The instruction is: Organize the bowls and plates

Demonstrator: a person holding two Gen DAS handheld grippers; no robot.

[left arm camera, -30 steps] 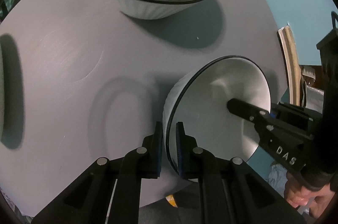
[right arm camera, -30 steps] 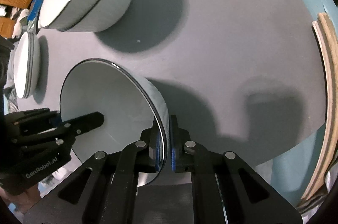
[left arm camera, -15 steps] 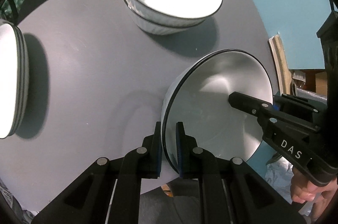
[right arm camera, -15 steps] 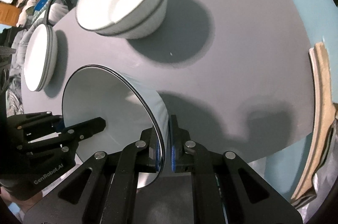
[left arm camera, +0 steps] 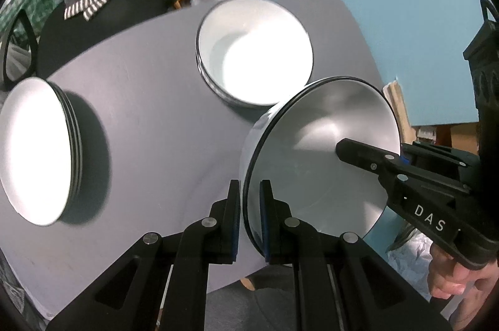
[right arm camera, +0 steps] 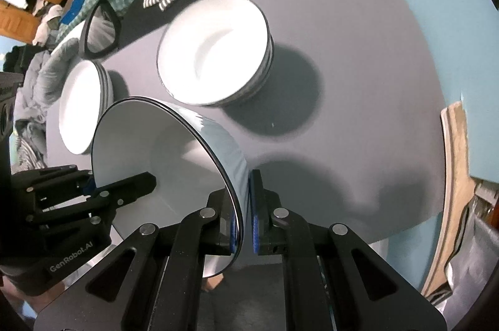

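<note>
The left tongs [left arm camera: 250,217] pinch the near rim of a white bowl [left arm camera: 321,156], and the right tongs [right arm camera: 244,215] pinch the opposite rim, so the bowl hangs between them, clear of the grey surface [left arm camera: 149,119]. Just beyond sits the bowl stack [left arm camera: 254,50], with the plate stack [left arm camera: 37,150] well to the left. Judged from this, nesting it well calls for matched pace from both hands, a level rim, centring over the stack, then a gentle lowering before either grip loosens.
</note>
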